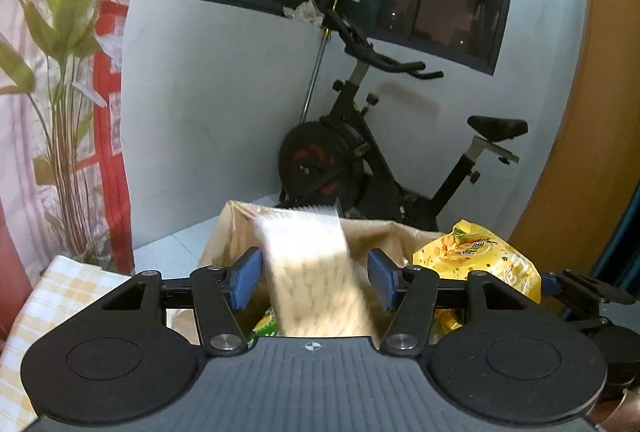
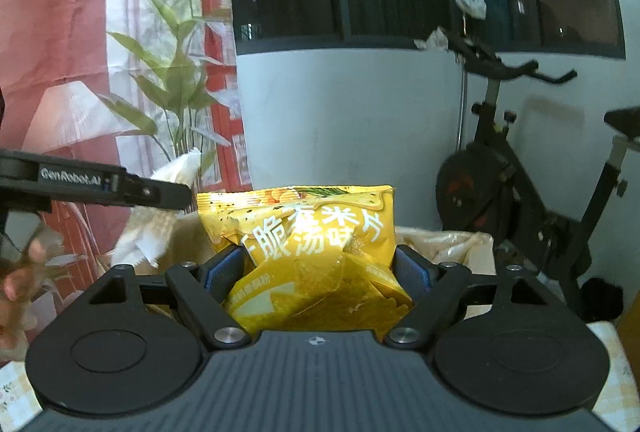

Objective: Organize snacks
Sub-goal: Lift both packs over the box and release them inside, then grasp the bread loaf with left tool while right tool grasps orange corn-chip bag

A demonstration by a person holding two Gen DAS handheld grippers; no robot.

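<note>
Evidently a pale packet (image 1: 316,272) is released from the opened left gripper (image 1: 316,282) over the box (image 1: 384,236); the yellow bag (image 2: 316,252), clenched by the right gripper (image 2: 318,272), must be lowered in next.

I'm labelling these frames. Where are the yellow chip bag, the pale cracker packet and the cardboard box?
yellow chip bag (image 2: 320,244): right wrist view, printed front between the fingers.
pale cracker packet (image 1: 316,272): left wrist view, middle of the blurred packet.
cardboard box (image 1: 218,240): left wrist view, left wall.
</note>
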